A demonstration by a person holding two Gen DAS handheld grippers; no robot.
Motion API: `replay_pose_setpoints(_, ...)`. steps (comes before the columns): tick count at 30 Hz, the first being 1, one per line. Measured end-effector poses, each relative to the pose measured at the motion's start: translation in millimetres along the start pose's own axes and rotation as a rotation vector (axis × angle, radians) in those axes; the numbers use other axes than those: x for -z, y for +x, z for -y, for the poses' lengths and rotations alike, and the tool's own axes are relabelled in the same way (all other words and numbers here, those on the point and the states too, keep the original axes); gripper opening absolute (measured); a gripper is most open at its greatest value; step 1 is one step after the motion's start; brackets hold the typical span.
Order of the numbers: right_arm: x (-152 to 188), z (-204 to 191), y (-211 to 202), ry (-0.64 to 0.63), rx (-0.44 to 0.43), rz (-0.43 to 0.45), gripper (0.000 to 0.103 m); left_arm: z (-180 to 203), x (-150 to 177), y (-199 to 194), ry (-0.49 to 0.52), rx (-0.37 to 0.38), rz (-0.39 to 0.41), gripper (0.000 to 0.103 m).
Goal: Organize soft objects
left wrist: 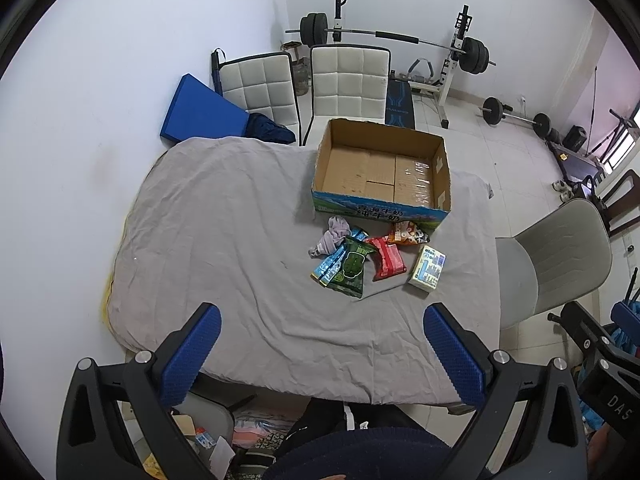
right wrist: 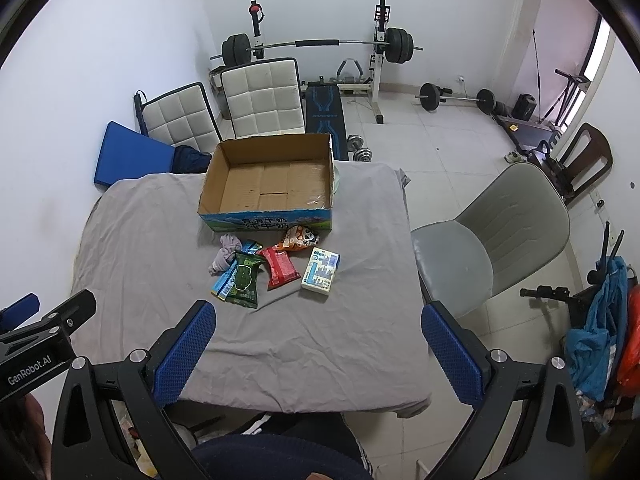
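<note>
Blue-padded fingers (left wrist: 202,354) of the left gripper (left wrist: 320,356) stand wide apart over the near edge of a bench (left wrist: 224,240) draped in grey cloth, holding nothing. At its side, the right gripper (right wrist: 318,354) is likewise spread wide and empty, its fingers (right wrist: 450,354) framing the bench's near right corner.

Well ahead of both pairs of fingers, and touching neither, a cluster of soft goods lies on the cloth: a crumpled lilac cloth (left wrist: 334,234), a light-blue packet (left wrist: 332,262) partly under a green packet (left wrist: 352,270), a red packet (left wrist: 386,258), an orange snack bag (left wrist: 406,234) and a white tissue pack (left wrist: 428,268) set slightly off to the right.

Just beyond them, an open cardboard box (left wrist: 382,168) sits upright with bare cardboard showing inside, the orange bag close against its printed front wall.

Past the bench stand two white padded chairs (left wrist: 348,80); a grey chair (right wrist: 492,240) waits at the right side.
</note>
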State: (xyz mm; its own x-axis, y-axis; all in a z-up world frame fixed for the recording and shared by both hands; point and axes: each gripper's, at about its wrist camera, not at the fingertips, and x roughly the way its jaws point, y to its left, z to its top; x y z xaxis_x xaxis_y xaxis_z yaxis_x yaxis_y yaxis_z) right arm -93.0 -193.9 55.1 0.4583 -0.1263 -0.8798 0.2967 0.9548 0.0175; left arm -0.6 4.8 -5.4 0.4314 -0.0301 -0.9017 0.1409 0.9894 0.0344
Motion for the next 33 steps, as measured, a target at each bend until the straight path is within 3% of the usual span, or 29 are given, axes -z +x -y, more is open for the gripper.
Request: replay_pose_setpoints(33, -2.2, 2.8, -7.7, 0.002, 0.014, 0.023, 0.103, 6.9, -2.3, -5.6, 0.045, 0.032, 0.009, 0.103)
